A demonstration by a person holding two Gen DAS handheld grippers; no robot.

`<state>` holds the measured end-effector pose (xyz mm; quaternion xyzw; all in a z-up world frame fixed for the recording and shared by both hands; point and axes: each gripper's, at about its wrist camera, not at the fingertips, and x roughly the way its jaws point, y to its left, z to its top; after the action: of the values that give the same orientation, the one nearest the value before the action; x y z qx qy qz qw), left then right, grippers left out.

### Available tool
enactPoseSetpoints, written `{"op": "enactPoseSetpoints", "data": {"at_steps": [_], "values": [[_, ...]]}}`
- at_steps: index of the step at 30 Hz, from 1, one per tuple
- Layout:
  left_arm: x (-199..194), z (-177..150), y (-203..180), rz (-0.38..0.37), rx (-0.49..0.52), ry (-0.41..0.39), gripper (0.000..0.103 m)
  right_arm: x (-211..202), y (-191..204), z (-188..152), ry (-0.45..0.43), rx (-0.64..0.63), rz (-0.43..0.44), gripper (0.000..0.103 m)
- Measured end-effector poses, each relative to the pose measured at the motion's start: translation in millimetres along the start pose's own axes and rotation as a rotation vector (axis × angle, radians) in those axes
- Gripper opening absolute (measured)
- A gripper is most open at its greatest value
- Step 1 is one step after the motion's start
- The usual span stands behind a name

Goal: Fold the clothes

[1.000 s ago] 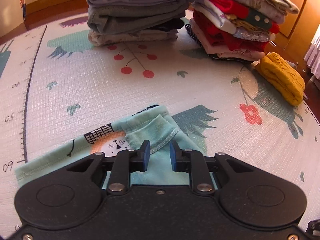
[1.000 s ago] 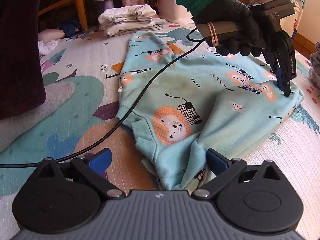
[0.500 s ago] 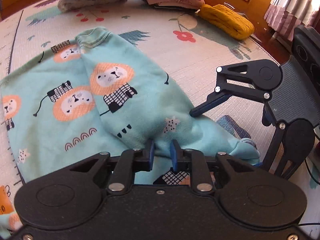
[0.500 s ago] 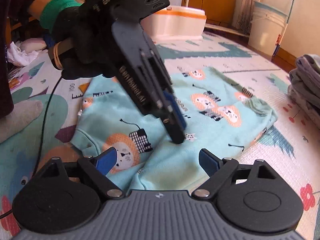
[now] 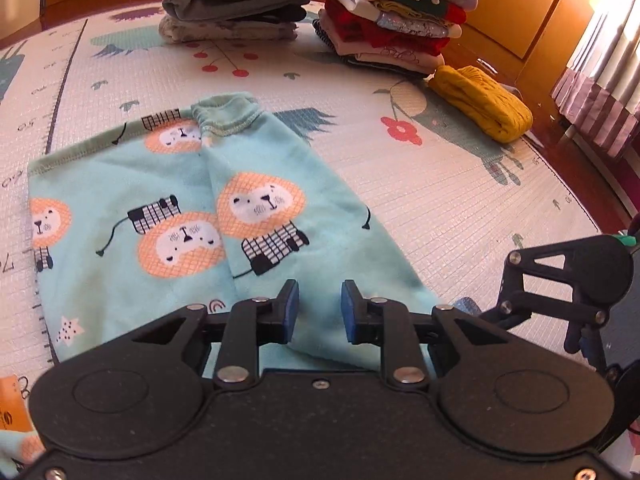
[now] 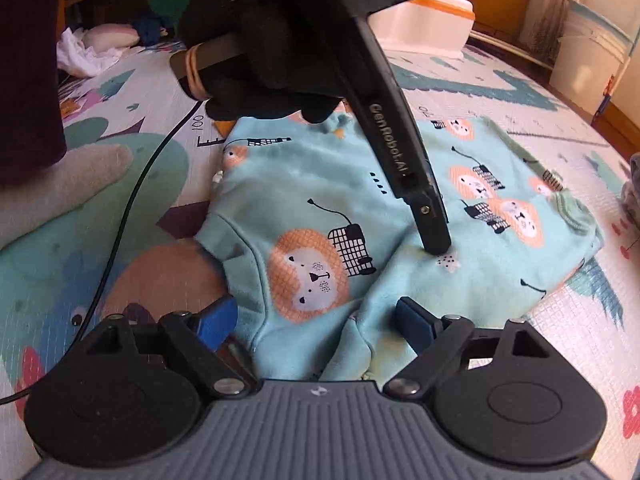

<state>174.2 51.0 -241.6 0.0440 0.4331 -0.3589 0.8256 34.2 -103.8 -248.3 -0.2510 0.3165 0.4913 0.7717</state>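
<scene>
Half a second ago the left claw (image 5: pixel 316 307) had its two blue pads nearly shut over the cloth; now they sit a bit apart, narrow, with nothing pinched between them. Its tip has also slid off toward the sleeve's near end, and the right claw (image 6: pixel 316 318) has dropped lower, so the shirt's edge now sits right between its pads.

A mint green lion shirt (image 6: pixel 320 216) lies flat on the play mat (image 5: pixel 440 184) on the floor. One sleeve (image 5: pixel 280 200) is folded in across the body. Its long line runs straight away from the left claw, from the pads up to the cuff (image 5: pixel 226 114) at the far end. In the right wrist view, the left claw's tip touches down on the shirt near the middle, like a finger holding the fold in place.

The right claw is wide open. A bumpy bit of the shirt's near edge, where the hem bunches up, lies between its pads, so this claw looks nearer to the next bit to pick up. I think the next move is a pinch there, then a lift away over the body toward the far edge.

Two stacks of folded clothes (image 5: pixel 312 4) and a yellow knit bundle (image 5: pixel 484 104) wait at the far side of the mat.
</scene>
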Motion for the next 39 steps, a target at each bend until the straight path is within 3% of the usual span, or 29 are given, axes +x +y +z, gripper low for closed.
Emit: {"op": "enactPoseSetpoints", "data": {"at_steps": [2, 3, 4, 5, 8, 12, 16, 21, 24, 30, 34, 39], "values": [[12.4, 4.0, 3.9, 0.021, -0.012, 0.019, 0.020, -6.1, 4.7, 1.4, -0.036, 0.009, -0.014, 0.079], [20.4, 5.0, 7.4, 0.036, -0.020, 0.047, 0.021, -1.3, 3.5, 0.9, -0.012, 0.028, 0.004, 0.080], [22.4, 7.1, 10.1, 0.034, -0.022, 0.058, 0.024, 7.6, 5.6, -1.8, 0.034, 0.011, 0.016, 0.085], [24.5, 9.2, 12.7, 0.033, -0.024, 0.069, 0.026, 15.8, 7.8, -4.4, 0.074, -0.008, 0.027, 0.099], [14.8, 13.3, 19.4, 0.075, -0.052, 0.061, 0.026, 17.4, 6.1, -6.4, 0.054, 0.024, 0.050, 0.103], [-26.3, -5.4, 36.5, 0.131, -0.151, 0.023, 0.026, -3.6, -0.3, -1.9, 0.004, 0.026, 0.066, 0.086], [-71.2, -40.9, 59.0, 0.205, -0.325, -0.004, 0.026, -26.3, -19.9, 5.6, -0.004, 0.016, 0.068, 0.086], [-128.7, -91.7, 79.9, 0.304, -0.584, -0.085, 0.028, -44.3, -64.5, 28.3, 0.058, 0.009, 0.070, 0.085], [-156.5, -119.2, 88.7, 0.352, -0.720, -0.141, 0.039, -54.0, -96.3, 54.4, 0.099, 0.031, 0.086, 0.084], [-200.4, -166.5, 106.7, 0.429, -0.922, -0.239, 0.040, -68.0, -133.1, 115.9, 0.190, -0.033, 0.081, 0.079], [-213.9, -198.1, 122.3, 0.451, -1.073, -0.283, 0.041, -66.3, -138.3, 145.6, 0.194, 0.113, 0.098, 0.073], [-219.3, -218.0, 128.9, 0.435, -1.162, -0.353, 0.041, -26.6, -120.6, 128.0, 0.270, 0.302, 0.094, 0.054]]}}
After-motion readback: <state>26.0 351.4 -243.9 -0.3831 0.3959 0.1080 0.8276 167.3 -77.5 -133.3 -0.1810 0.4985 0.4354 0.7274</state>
